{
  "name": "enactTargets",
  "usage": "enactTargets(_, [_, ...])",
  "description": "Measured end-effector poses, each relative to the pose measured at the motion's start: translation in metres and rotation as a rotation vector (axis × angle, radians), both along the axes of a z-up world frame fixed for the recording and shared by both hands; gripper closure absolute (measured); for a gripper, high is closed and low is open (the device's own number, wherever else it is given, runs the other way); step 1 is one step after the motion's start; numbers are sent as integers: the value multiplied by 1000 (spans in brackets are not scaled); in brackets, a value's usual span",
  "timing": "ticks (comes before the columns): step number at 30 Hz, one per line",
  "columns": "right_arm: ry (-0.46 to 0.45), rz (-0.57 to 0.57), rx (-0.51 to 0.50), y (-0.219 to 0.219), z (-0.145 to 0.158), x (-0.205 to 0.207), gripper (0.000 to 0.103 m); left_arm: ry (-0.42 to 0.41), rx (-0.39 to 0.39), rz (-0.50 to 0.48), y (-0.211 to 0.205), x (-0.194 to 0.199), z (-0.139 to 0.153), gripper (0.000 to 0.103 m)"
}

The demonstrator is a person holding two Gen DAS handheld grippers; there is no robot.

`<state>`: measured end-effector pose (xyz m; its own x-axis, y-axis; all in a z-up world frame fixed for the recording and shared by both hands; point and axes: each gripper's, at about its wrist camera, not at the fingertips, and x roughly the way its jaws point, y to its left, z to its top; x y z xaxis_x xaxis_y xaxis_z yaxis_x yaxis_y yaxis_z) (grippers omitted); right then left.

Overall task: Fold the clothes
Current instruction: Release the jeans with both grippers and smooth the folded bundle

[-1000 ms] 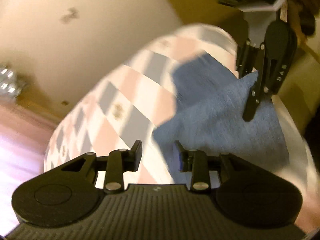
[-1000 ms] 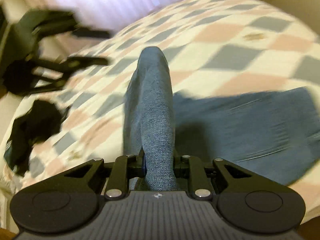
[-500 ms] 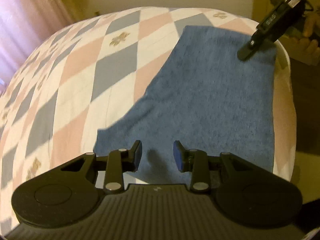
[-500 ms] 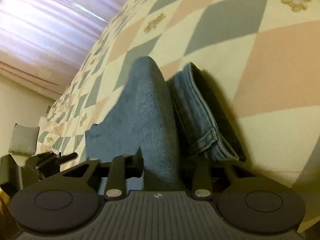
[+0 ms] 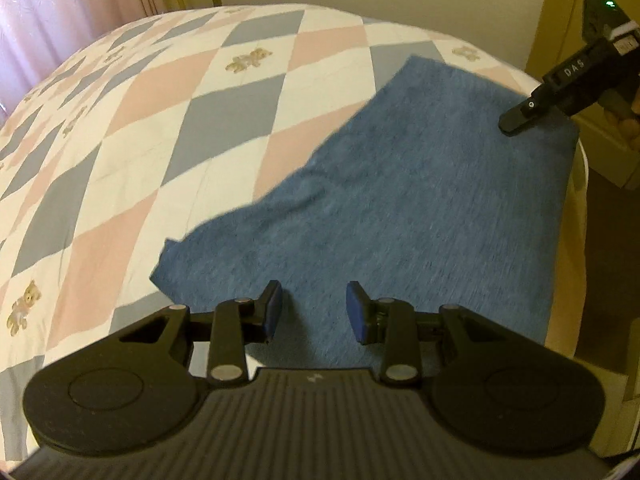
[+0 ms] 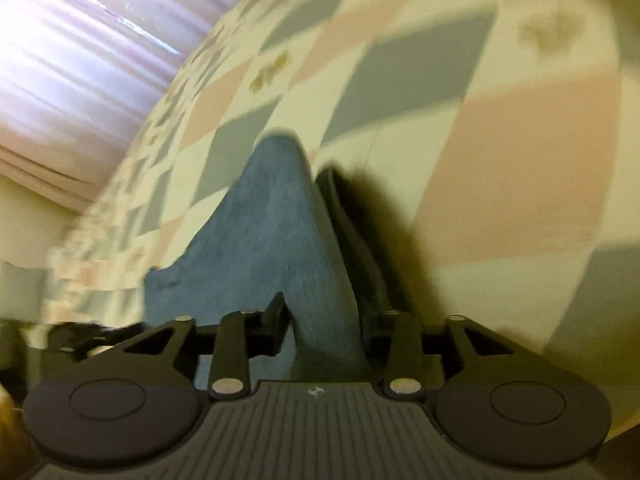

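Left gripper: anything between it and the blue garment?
Nothing visible. The left gripper hangs open directly over the blue garment, which lies flat on the checked quilt.

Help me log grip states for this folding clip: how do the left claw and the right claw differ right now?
The left claw is open with nothing between its fingers; the right claw is shut on a raised fold of the blue garment. The left claw sits over the garment's near edge; the right claw, in the left wrist view, is at its far corner. Both are black, over the same garment on the checked quilt.
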<state>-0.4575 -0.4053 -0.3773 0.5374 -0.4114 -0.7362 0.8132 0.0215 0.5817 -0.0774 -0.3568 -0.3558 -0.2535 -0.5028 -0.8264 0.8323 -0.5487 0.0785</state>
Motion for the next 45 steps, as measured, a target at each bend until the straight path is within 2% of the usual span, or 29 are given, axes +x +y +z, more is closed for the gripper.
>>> enactTargets(2, [124,-43,-90,8,21,0,48,19,-16,15,-4,0,9,72])
enactTargets(4, [219,-64,-187,10,34,7,53,53,-23,43,-12,2,15,72])
enactTargets(6, [277,-58,-273,3,38,21,79,78,-31,70,-23,2,16,72])
enactTargets(8, [299,-44,-321,-12,32,36,92,70,-34,100,-35,-1,8,72])
enactTargets(9, [287,-37,-328,-18,25,38,93,63,-32,116,-42,-2,3,72])
enactTargets(11, [329,-16,-296,-33,4,46,93,48,-11,166,-56,-1,-13,72])
enactTargets(13, [405,13,-201,-49,-23,52,93,56,26,222,-69,5,-29,69])
enactTargets(15, [400,28,-139,-55,-36,49,93,82,55,259,-74,11,-28,69])
enactTargets(17, [376,8,-163,-50,-23,40,91,69,49,281,-70,12,-16,72])
enactTargets(18, [375,-10,-190,-44,-11,35,88,55,39,285,-64,12,-7,74])
enactTargets(21, [377,-57,-273,-9,28,22,87,65,31,261,-33,13,22,74])
enactTargets(23, [383,-36,-301,21,43,22,87,107,45,231,-7,12,34,74])
enactTargets(25, [416,9,-299,43,45,35,87,123,64,191,14,4,32,74])
enactTargets(27, [460,47,-265,53,29,48,86,130,94,155,30,-5,20,74])
enactTargets(29, [504,57,-219,49,1,55,85,93,136,135,34,-15,-6,72])
enactTargets(32, [482,53,-161,23,-34,51,82,41,155,121,34,-22,-25,76])
enactTargets(35, [491,68,-104,7,-23,54,82,100,135,99,28,-17,-7,77])
enactTargets(37, [506,60,-107,9,-5,57,82,105,98,90,21,-16,5,77])
enactTargets(41, [444,15,-224,8,37,64,83,158,50,120,-7,-20,15,77])
enactTargets(43, [449,51,-257,-11,36,75,83,150,11,120,-24,-35,15,76])
enactTargets(45, [461,92,-274,-31,29,85,83,142,7,141,-48,-48,8,75])
